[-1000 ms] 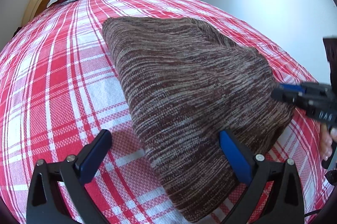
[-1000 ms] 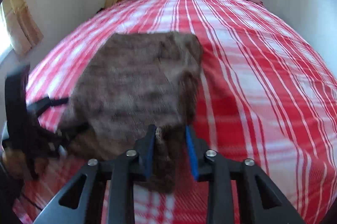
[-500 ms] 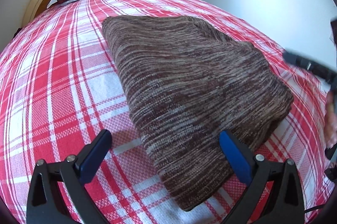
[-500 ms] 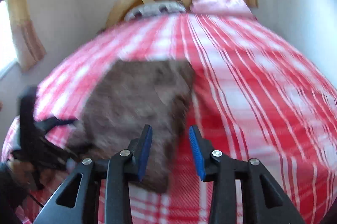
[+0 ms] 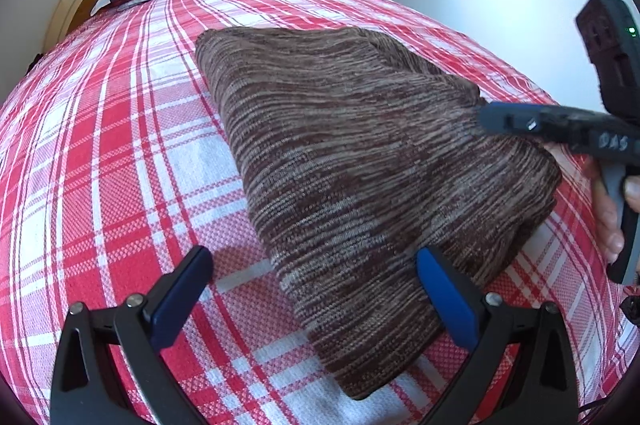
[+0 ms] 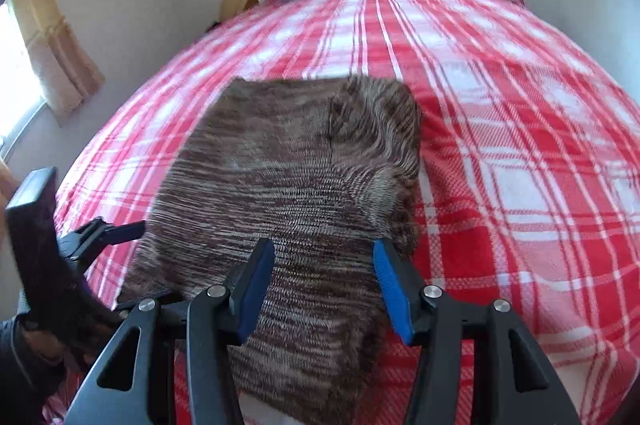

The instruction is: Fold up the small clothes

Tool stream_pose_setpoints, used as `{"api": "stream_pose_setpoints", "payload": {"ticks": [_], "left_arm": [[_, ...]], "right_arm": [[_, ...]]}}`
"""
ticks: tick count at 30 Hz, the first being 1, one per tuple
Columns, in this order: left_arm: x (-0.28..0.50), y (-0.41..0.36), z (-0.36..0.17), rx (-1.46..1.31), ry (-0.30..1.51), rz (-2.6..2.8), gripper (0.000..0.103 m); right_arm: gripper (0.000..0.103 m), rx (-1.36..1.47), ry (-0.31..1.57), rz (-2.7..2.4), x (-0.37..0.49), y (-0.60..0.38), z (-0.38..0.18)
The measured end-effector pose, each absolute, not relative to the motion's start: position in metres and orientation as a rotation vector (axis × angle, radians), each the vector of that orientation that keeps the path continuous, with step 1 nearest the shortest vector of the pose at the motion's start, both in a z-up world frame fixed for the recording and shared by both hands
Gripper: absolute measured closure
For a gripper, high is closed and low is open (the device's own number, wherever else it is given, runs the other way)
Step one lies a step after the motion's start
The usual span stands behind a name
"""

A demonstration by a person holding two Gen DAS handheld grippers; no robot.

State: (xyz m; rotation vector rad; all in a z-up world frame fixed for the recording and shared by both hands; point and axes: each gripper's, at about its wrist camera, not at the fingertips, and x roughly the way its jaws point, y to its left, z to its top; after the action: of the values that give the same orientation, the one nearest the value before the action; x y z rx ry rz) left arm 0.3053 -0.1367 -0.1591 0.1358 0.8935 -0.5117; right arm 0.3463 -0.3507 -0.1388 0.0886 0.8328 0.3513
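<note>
A: Where is the folded brown knit sweater point(image 5: 360, 177) lying?

B: It is lying across the frame's middle on the red plaid bedspread point(image 5: 100, 153).

A: And the grippers?

B: The left gripper point(image 5: 316, 289) is standing wide apart, clamping nothing. The right gripper point(image 6: 324, 281) is spreading its jaws above the sweater's near edge, not pressing it.

right gripper point(image 6: 324, 289): fingers let go of sweater point(image 6: 296, 185) edge, opening | sweater now lies flat
</note>
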Motion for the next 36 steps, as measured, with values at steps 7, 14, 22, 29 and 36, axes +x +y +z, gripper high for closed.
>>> {"api": "stream_pose_setpoints", "payload": {"ticks": [7, 14, 22, 29, 36], "left_arm": [[0.305, -0.129, -0.158, 0.077, 0.892, -0.513, 0.000], [0.311, -0.129, -0.161, 0.055, 0.910, -0.510, 0.000], [0.313, -0.134, -0.163, 0.078, 0.920, -0.502, 0.000], [0.318, -0.143, -0.161, 0.100, 0.941, -0.490, 0.000], [0.319, -0.153, -0.158, 0.106, 0.950, -0.497, 0.009]], "right_arm": [[0.039, 0.270, 0.788, 0.352, 0.378, -0.397, -0.122], [0.039, 0.411, 0.806, 0.333, 0.423, -0.423, -0.133], [0.039, 0.578, 0.865, 0.438, 0.468, -0.420, -0.160], [0.040, 0.546, 0.895, 0.517, 0.488, -0.399, -0.179], [0.046, 0.491, 0.841, 0.569, 0.486, -0.389, -0.179]]}}
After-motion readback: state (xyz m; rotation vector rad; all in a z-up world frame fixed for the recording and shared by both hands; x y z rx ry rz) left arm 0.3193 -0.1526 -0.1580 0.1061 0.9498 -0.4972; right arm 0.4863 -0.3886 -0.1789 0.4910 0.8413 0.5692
